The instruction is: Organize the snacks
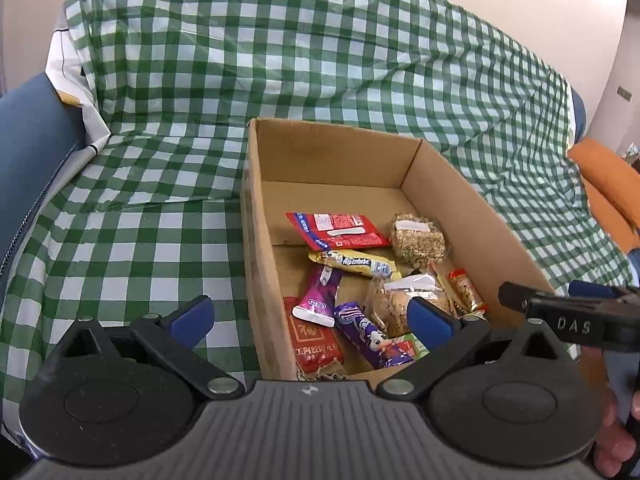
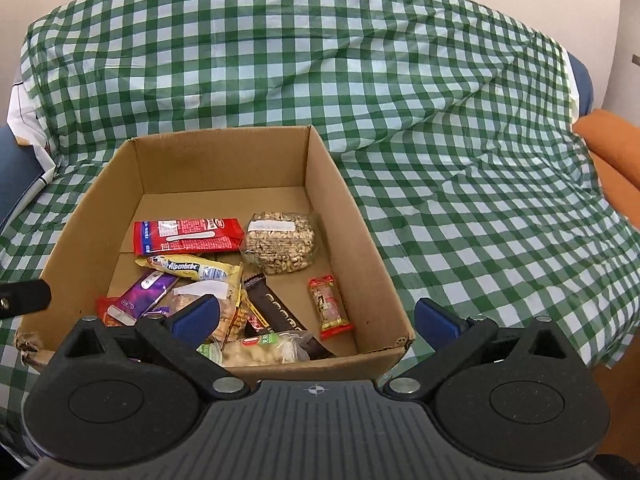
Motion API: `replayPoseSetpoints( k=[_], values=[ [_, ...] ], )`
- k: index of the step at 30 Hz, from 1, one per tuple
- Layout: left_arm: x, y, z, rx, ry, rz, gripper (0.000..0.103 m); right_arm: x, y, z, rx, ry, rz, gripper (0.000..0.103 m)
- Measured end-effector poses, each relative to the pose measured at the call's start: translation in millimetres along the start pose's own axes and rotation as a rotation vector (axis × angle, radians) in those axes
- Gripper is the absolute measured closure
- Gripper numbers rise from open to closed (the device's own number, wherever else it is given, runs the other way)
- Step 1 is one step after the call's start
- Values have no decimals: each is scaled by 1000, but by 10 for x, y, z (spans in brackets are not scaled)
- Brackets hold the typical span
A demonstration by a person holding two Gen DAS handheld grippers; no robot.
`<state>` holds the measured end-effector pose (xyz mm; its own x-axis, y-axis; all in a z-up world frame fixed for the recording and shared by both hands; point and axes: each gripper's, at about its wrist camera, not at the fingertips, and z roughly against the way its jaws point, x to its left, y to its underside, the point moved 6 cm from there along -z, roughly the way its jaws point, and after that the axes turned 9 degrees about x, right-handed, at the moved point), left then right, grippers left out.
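An open cardboard box (image 1: 320,148) (image 2: 216,160) sits on a green checked cloth. It holds several snacks: a red packet (image 1: 338,230) (image 2: 188,235), a clear bag of puffed grain (image 1: 418,240) (image 2: 280,242), a yellow Alpenliebe roll (image 1: 356,262) (image 2: 190,268), purple bars (image 1: 320,300) (image 2: 144,292), a dark bar (image 2: 278,306), a small red-ended candy (image 2: 330,306). My left gripper (image 1: 312,318) is open and empty above the box's near left wall. My right gripper (image 2: 316,320) is open and empty above the box's near right corner.
The checked cloth (image 1: 280,40) (image 2: 440,120) drapes over a sofa-like seat and its back. An orange cushion (image 1: 608,184) (image 2: 612,148) lies at the right. Blue upholstery (image 1: 32,132) shows at the left. The right gripper's body (image 1: 576,320) shows in the left wrist view.
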<state>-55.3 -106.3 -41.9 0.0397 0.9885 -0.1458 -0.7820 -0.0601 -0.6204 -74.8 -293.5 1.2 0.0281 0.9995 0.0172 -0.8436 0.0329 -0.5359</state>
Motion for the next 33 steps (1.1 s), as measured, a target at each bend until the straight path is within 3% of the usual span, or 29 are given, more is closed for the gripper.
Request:
replayPoseSetpoints(
  k=[33],
  values=[
    [-33, 9, -154, 29, 1, 6, 1, 188, -75, -103, 16, -51, 58, 1]
  ],
)
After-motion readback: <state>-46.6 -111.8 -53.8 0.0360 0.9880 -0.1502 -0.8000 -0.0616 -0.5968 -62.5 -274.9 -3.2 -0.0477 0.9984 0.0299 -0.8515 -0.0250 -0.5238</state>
